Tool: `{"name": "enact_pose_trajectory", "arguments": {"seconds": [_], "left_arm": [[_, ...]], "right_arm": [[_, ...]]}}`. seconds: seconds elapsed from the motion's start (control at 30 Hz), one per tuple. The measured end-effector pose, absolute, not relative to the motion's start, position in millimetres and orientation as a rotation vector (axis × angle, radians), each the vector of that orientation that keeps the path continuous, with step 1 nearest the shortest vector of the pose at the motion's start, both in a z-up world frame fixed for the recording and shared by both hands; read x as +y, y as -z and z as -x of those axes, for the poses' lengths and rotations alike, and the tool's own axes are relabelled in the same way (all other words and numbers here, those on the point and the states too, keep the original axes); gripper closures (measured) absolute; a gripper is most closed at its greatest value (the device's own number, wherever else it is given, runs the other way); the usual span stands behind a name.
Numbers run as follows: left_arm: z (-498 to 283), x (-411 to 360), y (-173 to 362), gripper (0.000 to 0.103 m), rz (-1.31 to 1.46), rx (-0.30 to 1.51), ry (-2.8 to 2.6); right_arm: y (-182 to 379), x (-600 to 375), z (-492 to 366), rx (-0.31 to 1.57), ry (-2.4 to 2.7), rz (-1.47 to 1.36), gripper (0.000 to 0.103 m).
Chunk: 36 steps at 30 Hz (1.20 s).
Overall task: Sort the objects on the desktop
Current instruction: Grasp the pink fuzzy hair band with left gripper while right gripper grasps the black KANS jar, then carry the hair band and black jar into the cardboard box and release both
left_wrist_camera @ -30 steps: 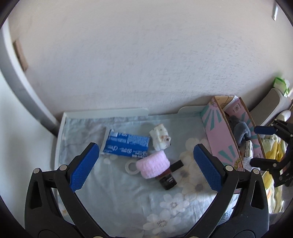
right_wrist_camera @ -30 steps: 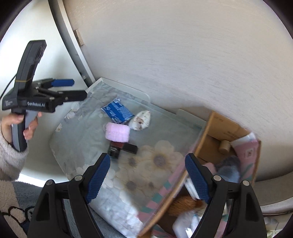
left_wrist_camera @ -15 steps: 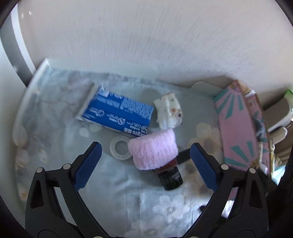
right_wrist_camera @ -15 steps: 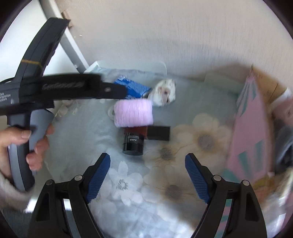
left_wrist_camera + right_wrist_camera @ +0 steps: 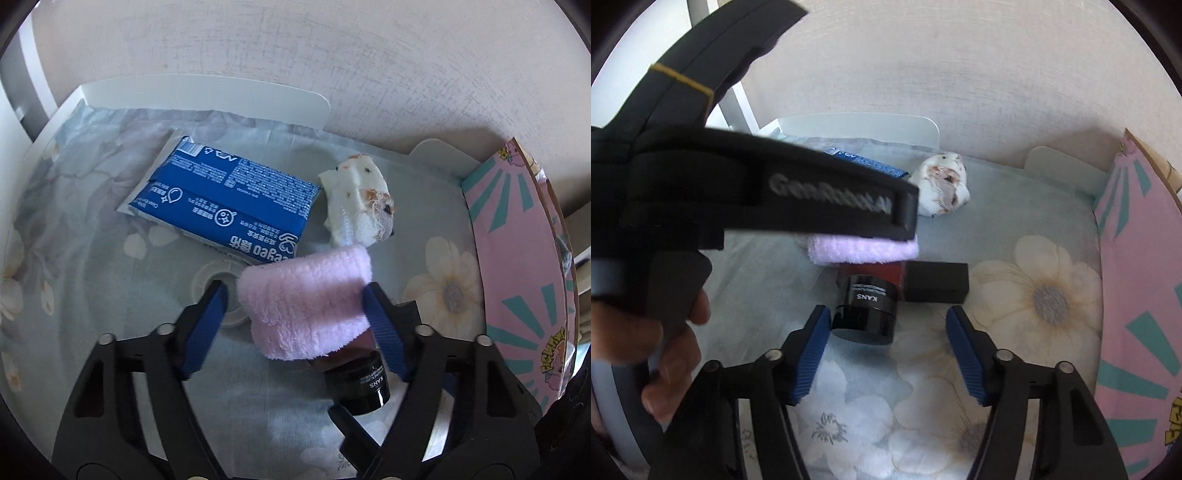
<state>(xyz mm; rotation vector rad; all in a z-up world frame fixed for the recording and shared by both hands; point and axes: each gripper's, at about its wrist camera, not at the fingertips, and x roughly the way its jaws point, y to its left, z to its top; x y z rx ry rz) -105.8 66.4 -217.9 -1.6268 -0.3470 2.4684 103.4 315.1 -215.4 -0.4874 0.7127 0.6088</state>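
A fluffy pink band [image 5: 306,306] lies on the flowered cloth, partly over a black KANS jar [image 5: 360,380] and a dark red box with a black cap [image 5: 936,282]. My left gripper [image 5: 295,306] is open with its blue pads on either side of the pink band; the right pad touches it, the left stands just off. My right gripper [image 5: 886,332] is open just in front of the jar [image 5: 866,308]; the left pad is next to it. A blue tissue pack [image 5: 225,201], a white patterned cloth toy [image 5: 360,208] and a tape ring [image 5: 218,280] lie behind.
A pink and teal cardboard box [image 5: 517,266] stands at the right edge of the tray. The white tray rim [image 5: 207,96] runs along the wall. In the right wrist view the left gripper's black body [image 5: 757,195] and the hand [image 5: 665,354] fill the left side.
Both grippers have come down and forward toward the pile. The left gripper's jaws have narrowed around the pink band. The right gripper's jaws have narrowed in front of the jar.
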Motion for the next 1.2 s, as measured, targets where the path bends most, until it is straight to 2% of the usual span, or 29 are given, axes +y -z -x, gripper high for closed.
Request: {"name": "enact_pose_trajectory", "arguments": {"seconds": [0.07,0.1,0.23,0.43,0.8,1.2], "left_arm": [[106.5,68.7,217.2,0.045,1.614,-0.341,-2.460],[106.9,69.7,217.1,0.048,1.612,-0.343,-2.453],[108.1,70.4,217.4,0.064,1.606,-0.352,-2.450],[109.2,70.7,212.7,0.075,1.589,-0.359,-2.440],[100.2,63.3,173.1,0.076,1.511,-0.389,-2.462],[95.8,61.8,90.1,0.076,1.368,-0.330,-2.567]], "right_arm": [[216.2,319.1,-103.6,0.718,-0.635,0.497,0.067],[216.6,320.9,-103.3,0.713,-0.636,0.516,0.068],[214.6,320.1,-105.8,0.714,-0.653,0.537,0.069],[208.8,314.5,-110.9,0.729,-0.644,0.528,0.069],[183.6,305.2,-100.0,0.718,-0.685,0.521,0.069],[105.6,285.3,-85.5,0.620,-0.707,0.479,0.069]]}}
